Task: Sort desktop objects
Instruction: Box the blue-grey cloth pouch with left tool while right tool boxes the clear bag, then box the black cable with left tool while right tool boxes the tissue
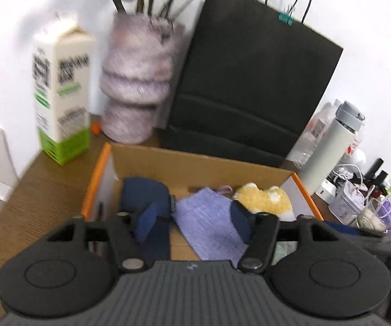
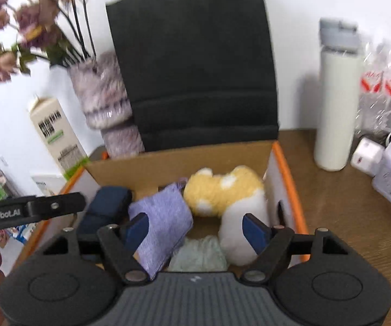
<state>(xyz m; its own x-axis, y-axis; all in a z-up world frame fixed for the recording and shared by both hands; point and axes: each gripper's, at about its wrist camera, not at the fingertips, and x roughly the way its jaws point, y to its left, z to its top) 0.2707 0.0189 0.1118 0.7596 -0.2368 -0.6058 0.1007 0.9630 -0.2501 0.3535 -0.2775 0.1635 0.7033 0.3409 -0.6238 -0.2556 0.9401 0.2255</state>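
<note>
Cardboard box, orange-edged, already holding a navy pouch, lilac knitted cloth, yellow-and-white plush and pale green fabric; left gripper and right gripper both hover over it, jaws spread and holding nothing. Judged stage: between placements, next move being to reach for another loose item. Setting: brown wood-grain desk against a white wall, with black paper bag, vase, carton and white bottle behind.
</note>
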